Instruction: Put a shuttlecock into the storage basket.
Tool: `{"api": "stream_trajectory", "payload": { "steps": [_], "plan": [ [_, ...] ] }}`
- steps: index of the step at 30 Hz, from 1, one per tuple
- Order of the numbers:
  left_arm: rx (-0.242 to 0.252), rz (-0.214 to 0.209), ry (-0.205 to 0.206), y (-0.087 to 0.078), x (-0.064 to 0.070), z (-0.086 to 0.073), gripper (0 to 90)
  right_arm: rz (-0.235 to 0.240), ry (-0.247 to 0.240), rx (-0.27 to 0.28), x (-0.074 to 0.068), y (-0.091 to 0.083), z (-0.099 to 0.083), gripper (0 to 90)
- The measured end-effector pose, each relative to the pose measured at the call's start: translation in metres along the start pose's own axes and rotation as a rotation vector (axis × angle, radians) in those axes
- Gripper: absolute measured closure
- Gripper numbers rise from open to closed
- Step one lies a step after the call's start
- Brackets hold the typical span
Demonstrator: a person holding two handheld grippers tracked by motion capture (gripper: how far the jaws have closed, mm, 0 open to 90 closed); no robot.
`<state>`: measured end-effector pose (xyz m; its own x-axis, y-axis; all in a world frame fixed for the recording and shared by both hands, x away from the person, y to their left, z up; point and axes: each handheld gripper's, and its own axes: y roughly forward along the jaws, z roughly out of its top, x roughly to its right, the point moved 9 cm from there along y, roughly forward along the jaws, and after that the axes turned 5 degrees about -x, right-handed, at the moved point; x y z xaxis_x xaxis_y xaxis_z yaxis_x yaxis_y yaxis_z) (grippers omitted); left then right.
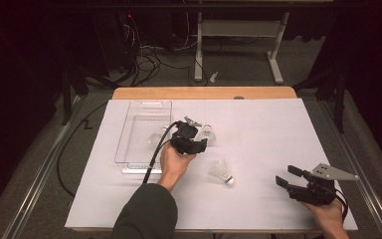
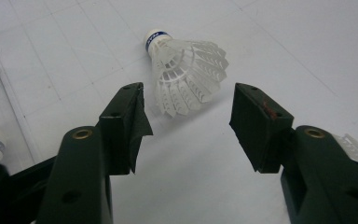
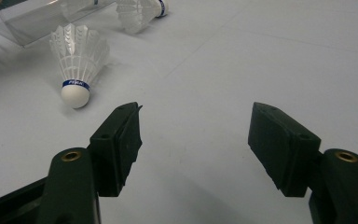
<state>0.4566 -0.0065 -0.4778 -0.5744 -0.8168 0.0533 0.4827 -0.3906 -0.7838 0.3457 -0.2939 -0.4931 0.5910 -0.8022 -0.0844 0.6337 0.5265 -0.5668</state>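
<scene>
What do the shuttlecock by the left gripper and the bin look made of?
Shuttlecock: the white skirt looks like moulded plastic, going by its ribs and cut-outs, though it could be feather; the smooth white cap with a blue band is probably foam or cork. Bin: clear, glossy hard plastic, since the table shows through its walls.

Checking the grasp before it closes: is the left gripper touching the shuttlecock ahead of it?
Apart. The left gripper view shows the left gripper with jaws open and white table between them and the shuttlecock.
</scene>
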Motion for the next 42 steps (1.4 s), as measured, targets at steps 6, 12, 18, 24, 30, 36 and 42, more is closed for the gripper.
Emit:
{"api": "stream_trajectory", "payload": {
  "steps": [6, 12, 18, 24, 30, 36, 42],
  "plan": [
    [-0.013, 0.016, -0.002, 0.007, 0.001, 0.004, 46.4, 0.001, 0.0, 0.001, 0.0, 0.0, 0.0, 34.6],
    [-0.022, 0.034, -0.008, 0.013, -0.002, 0.009, 47.2, 0.003, 0.0, 0.0, 0.0, 0.0, 0.0, 34.6],
    [-0.042, 0.05, -0.032, 0.022, -0.004, 0.012, 49.3, 0.006, -0.001, 0.0, -0.001, 0.001, 0.0, 34.5],
    [-0.058, 0.06, -0.055, 0.031, -0.007, 0.014, 50.8, 0.008, -0.001, 0.0, -0.001, 0.001, 0.0, 34.5],
    [-0.078, 0.07, -0.075, 0.04, -0.012, 0.011, 51.0, 0.011, -0.002, -0.001, -0.002, 0.001, 0.0, 34.5],
    [-0.08, 0.078, -0.092, 0.044, -0.017, 0.011, 57.2, 0.012, -0.002, -0.001, -0.002, 0.001, 0.0, 34.5],
    [-0.084, 0.067, -0.088, 0.045, -0.016, 0.01, 70.0, 0.014, -0.002, -0.001, -0.002, 0.001, 0.0, 34.5]
  ]
}}
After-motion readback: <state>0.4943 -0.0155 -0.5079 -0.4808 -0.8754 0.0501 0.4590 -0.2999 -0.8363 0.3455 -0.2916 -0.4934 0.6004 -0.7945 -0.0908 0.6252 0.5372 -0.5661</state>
